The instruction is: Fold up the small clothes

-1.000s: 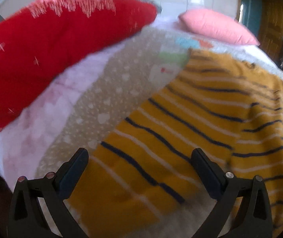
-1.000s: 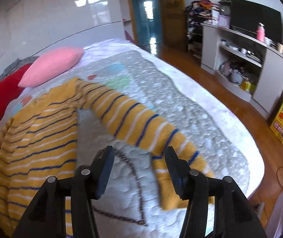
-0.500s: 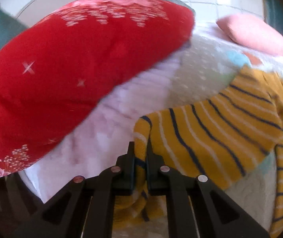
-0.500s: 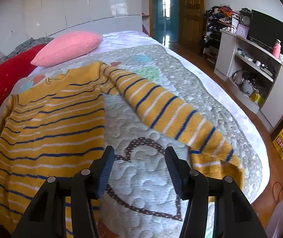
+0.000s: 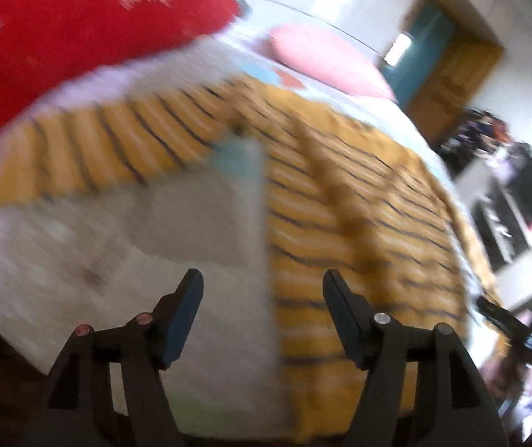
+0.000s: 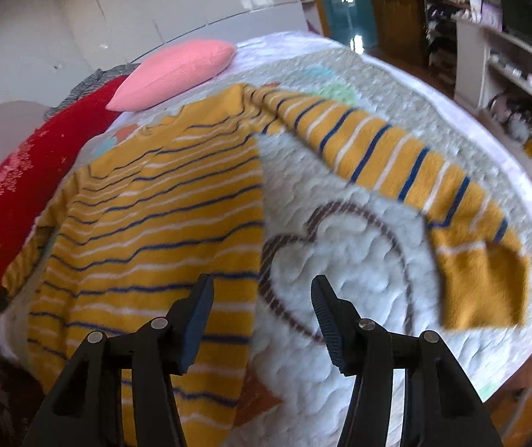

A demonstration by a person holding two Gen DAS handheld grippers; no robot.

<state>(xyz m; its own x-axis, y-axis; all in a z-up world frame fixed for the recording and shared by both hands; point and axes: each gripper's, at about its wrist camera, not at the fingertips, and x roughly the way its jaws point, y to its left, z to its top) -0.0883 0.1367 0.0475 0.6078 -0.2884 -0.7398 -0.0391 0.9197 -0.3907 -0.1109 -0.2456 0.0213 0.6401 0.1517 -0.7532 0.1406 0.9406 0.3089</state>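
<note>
A yellow sweater with navy and white stripes lies flat on the quilted bed, both sleeves spread out. Its right sleeve stretches toward the bed's right edge. In the blurred left wrist view the sweater body lies right of centre and its left sleeve reaches left. My left gripper is open and empty above the quilt beside the sweater's left edge. My right gripper is open and empty above the sweater's right hem edge.
A red pillow lies along the bed's left side, and it shows in the left wrist view too. A pink pillow sits at the head. White shelves and wooden floor are right of the bed.
My left gripper was shut on the left sleeve cuff; it has let go, opened and swung right. My right gripper stayed open and drew back toward the sweater's hem.
</note>
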